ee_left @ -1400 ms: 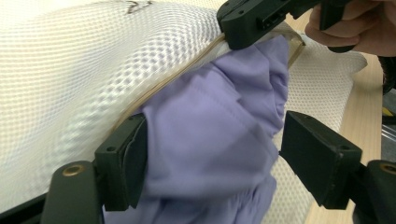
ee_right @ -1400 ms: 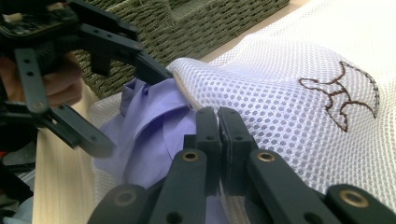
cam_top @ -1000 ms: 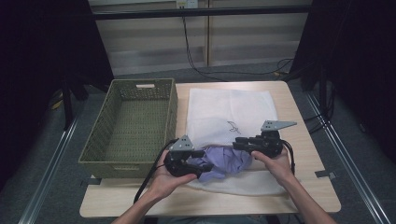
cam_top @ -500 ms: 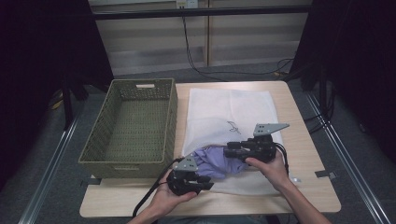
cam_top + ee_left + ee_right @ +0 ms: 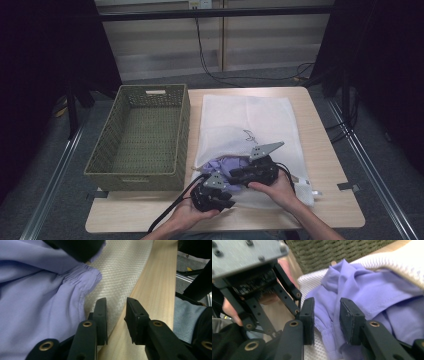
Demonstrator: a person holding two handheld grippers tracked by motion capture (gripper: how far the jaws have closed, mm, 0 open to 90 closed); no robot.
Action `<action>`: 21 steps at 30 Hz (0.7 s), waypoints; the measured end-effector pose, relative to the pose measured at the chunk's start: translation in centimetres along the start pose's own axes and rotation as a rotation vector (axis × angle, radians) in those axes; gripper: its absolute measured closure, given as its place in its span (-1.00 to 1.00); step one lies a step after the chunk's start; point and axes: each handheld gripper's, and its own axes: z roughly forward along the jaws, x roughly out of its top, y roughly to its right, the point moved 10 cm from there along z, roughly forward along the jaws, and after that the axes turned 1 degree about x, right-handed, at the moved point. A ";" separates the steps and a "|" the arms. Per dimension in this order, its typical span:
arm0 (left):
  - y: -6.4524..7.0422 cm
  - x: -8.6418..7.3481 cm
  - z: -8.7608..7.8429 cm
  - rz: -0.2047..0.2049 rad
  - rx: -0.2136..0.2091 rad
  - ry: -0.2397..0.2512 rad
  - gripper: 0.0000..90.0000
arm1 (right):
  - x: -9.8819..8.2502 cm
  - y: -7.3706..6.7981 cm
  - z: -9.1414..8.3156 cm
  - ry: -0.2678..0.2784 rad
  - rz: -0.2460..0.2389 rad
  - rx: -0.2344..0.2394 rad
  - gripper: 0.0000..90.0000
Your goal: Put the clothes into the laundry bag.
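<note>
Left gripper: jaws narrowly parted, gripping nothing, over the mesh bag's edge.
Right gripper: jaws apart, just closing somewhat, straddling the purple garment.
Garment: at the bag's mouth, 5 o'clock from the basket.

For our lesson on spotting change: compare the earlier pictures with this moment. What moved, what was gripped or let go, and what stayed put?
The left gripper drew back toward the table's near edge, off the purple garment; its fingers have just closed partway, nothing between them. The right gripper slid left, its fingers over the garment's edge, just closing a little. The mesh bag and basket stayed put.
</note>
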 end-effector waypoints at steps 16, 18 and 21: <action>-0.3 -0.6 0.4 0.014 0.016 -0.033 0.70 | -2.5 1.3 2.4 -0.080 -0.018 -0.038 0.14; -0.3 -0.6 0.4 0.014 0.017 -0.034 0.69 | -2.6 1.4 2.5 -0.077 -0.017 -0.038 0.14; -0.3 -0.6 0.4 0.023 0.013 -0.031 0.69 | -2.8 1.5 2.6 -0.077 -0.023 -0.045 0.14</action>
